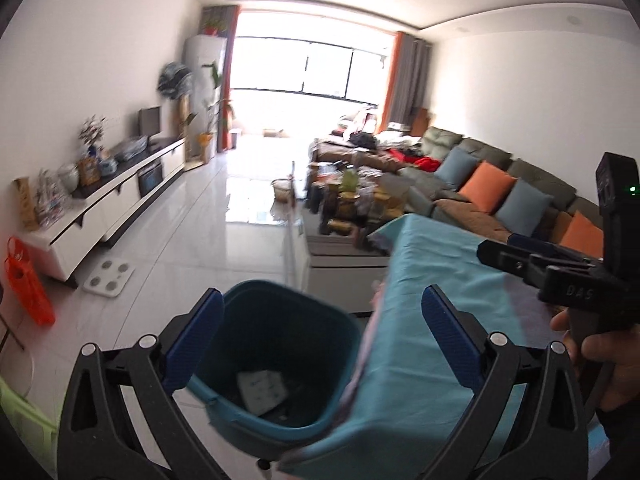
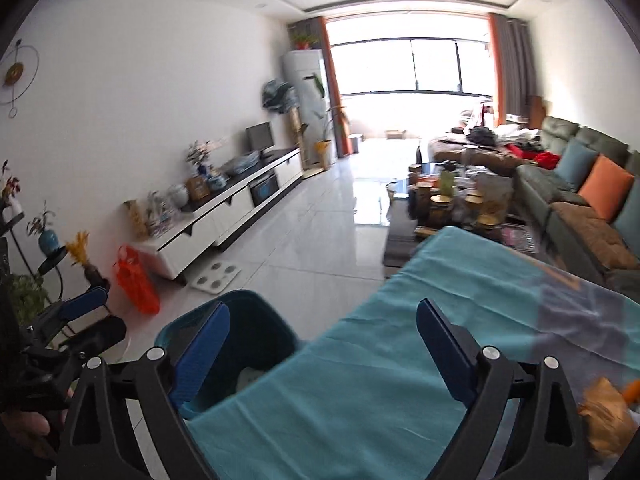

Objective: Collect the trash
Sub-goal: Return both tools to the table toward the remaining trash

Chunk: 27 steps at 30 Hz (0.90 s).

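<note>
A teal trash bin (image 1: pixel 276 344) stands on the floor against the left edge of a table with a teal cloth (image 1: pixel 448 292). A white scrap of packaging (image 1: pixel 262 390) lies at the bin's bottom. My left gripper (image 1: pixel 320 320) hangs open above the bin's mouth and the table edge, with nothing between its blue fingers. My right gripper (image 2: pixel 324 320) is open too, empty, over the teal cloth (image 2: pixel 400 340) just right of the bin (image 2: pixel 248 308). Crumpled brown paper (image 2: pixel 604 412) lies on the table at the far right. Each gripper shows in the other's view: the right one (image 1: pixel 496 246), the left one (image 2: pixel 96 316).
An orange plastic bag (image 2: pixel 134 280) and a white bathroom scale (image 2: pixel 216 274) sit on the tiled floor by the low white TV cabinet (image 2: pixel 224 212). A cluttered coffee table (image 1: pixel 352 200) and a green sofa (image 1: pixel 500 184) with cushions stand beyond the table. Plant stands (image 2: pixel 52 248) are at the left.
</note>
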Available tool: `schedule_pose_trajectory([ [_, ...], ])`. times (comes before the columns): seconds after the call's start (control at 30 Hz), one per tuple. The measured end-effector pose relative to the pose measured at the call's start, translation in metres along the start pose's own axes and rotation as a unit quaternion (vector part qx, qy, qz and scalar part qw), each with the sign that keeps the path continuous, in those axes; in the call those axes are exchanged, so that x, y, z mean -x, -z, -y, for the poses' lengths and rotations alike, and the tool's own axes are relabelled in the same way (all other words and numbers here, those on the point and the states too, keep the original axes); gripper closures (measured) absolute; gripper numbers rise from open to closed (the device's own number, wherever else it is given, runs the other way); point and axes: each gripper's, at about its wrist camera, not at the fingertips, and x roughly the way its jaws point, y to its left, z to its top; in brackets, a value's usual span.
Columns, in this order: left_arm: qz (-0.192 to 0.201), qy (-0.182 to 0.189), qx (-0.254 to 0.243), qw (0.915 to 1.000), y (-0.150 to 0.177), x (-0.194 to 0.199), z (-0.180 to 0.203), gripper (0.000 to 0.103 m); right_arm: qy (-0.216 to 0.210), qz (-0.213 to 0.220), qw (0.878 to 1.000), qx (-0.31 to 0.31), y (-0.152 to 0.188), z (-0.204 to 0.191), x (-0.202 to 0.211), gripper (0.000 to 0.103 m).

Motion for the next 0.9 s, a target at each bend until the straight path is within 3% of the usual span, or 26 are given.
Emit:
schedule_pose_trajectory([
  [0.13,0.017,0.033,-0.014,0.9992,-0.004,0.004,0.048,0.006,0.039,0.022,0.999,-0.018,0.007,0.030,0.032,0.008],
  [0.47,0.042,0.073,-0.037,0.9958,0.009,0.019,0.143,0.006,0.112,0.051,0.991,-0.051,0.037,0.076,0.096,0.007],
  [0.9,0.038,0.128,-0.051,0.9898,0.031,0.026,0.211,0.005,0.232,0.070,0.966,-0.088,0.083,0.114,0.173,0.007],
])
